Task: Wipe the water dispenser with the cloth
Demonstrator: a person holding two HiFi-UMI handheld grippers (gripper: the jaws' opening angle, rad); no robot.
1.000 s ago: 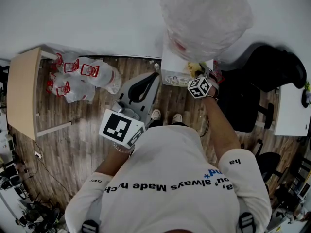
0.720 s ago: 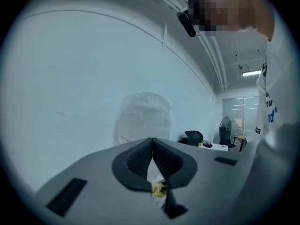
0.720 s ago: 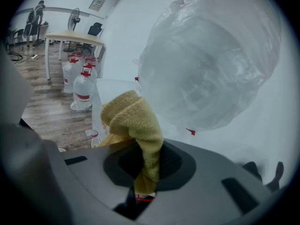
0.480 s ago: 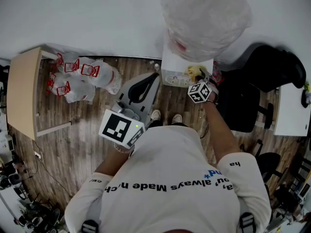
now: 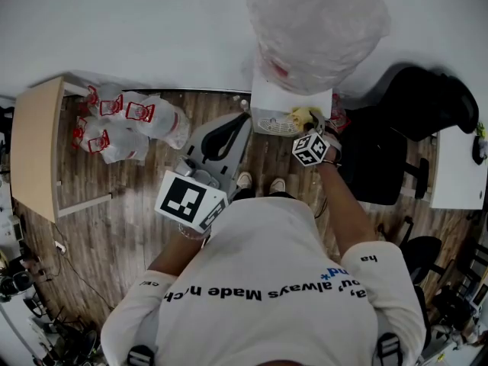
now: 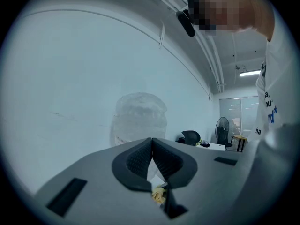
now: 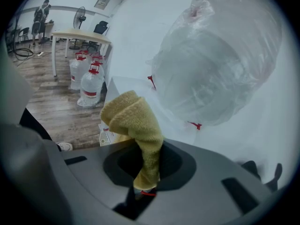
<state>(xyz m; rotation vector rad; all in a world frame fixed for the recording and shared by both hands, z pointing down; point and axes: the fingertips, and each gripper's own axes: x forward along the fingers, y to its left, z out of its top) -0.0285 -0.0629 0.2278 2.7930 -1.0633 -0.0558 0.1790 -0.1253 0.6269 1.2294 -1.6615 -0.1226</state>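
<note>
Head view: right hand-held gripper (image 5: 306,126) holds the yellow cloth (image 5: 301,115) at the dispenser (image 5: 284,99) front, under the bagged bottle (image 5: 313,21); left hand-held gripper (image 5: 240,120) is apart, over the floor (image 5: 114,219).
Left gripper view: jaws pressed together, empty.
Right gripper view: jaws pinching the cloth, dispenser just beyond.

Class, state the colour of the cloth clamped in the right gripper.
Yellow. The cloth shows best in the right gripper view.
</note>
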